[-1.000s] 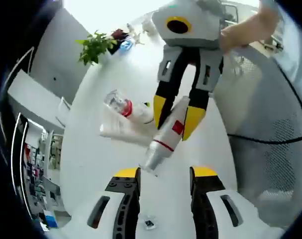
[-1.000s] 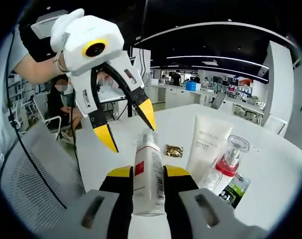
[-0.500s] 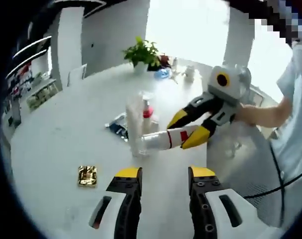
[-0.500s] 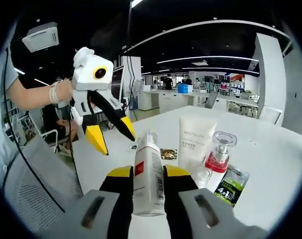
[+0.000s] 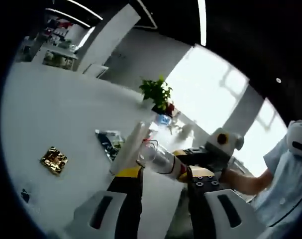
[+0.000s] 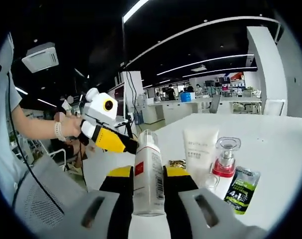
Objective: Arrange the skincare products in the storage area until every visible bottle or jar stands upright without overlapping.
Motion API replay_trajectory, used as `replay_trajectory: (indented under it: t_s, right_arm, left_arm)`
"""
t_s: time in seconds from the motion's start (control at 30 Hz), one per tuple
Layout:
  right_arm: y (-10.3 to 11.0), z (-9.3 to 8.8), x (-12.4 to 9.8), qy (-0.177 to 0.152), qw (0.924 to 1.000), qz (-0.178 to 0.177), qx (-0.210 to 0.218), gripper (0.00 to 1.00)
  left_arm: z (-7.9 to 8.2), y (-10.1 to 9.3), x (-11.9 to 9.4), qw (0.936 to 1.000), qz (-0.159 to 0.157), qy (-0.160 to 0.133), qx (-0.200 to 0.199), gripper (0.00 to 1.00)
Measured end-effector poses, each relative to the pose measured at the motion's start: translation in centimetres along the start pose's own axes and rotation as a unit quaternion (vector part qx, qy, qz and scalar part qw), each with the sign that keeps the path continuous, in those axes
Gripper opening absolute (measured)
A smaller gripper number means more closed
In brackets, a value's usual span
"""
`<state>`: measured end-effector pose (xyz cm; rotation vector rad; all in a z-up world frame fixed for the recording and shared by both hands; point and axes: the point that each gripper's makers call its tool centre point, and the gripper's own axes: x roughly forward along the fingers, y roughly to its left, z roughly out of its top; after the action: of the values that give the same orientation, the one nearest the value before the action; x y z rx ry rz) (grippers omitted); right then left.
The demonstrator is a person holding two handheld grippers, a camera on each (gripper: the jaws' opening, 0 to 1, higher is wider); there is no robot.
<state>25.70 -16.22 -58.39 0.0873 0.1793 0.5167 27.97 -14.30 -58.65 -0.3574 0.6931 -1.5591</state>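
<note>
Right gripper (image 6: pixel 149 174) clamped on white bottle (image 6: pixel 148 177) with red square label, bottle upright between the jaws, clear cap at top; white tube (image 6: pixel 199 153) standing on white table (image 6: pixel 270 144) just right of it; red-collared pump bottle (image 6: pixel 224 160) beside tube; green sachet (image 6: pixel 243 189) lying flat at right; gold packet (image 6: pixel 177 163) behind; left gripper (image 6: pixel 133 146) at left, jaws appear together, tips near the cap
</note>
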Motion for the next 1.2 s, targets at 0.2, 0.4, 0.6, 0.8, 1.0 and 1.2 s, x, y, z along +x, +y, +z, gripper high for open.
replay_trajectory:
  t_s: [0.2,0.4,0.6,0.8,1.0,1.2]
  right_arm:
    - [0.4,0.6,0.1,-0.016,0.9998,0.011,0.008,0.22]
    - [0.6,1.1,0.2,-0.033,0.9989,0.019,0.027,0.22]
    - [0.4,1.3,0.1,-0.04,0.9982,0.02,0.04,0.22]
    - [0.7,0.8,0.4,-0.025,0.9989,0.023,0.032,0.22]
    - [0.9,-0.1,0.7,0.0,0.9995,0.024,0.022,0.22]
    - [0.8,-1.6,0.9,0.04,0.999,0.017,0.005,0.22]
  left_arm:
    - [0.7,-0.7,0.8,0.9973,-0.028,-0.045,-0.05,0.29]
    - [0.6,-1.3,1.7,0.9962,-0.027,-0.06,-0.057,0.24]
    - [1.5,-2.2,2.2,0.9931,-0.03,-0.09,-0.068,0.21]
    - [1.5,-2.9,2.5,0.9954,-0.025,-0.085,-0.037,0.19]
    - [0.8,-3.2,2.6,0.9983,-0.004,-0.058,0.011,0.17]
    - [0.2,-1.9,2.7,0.9968,0.023,-0.02,0.074,0.17]
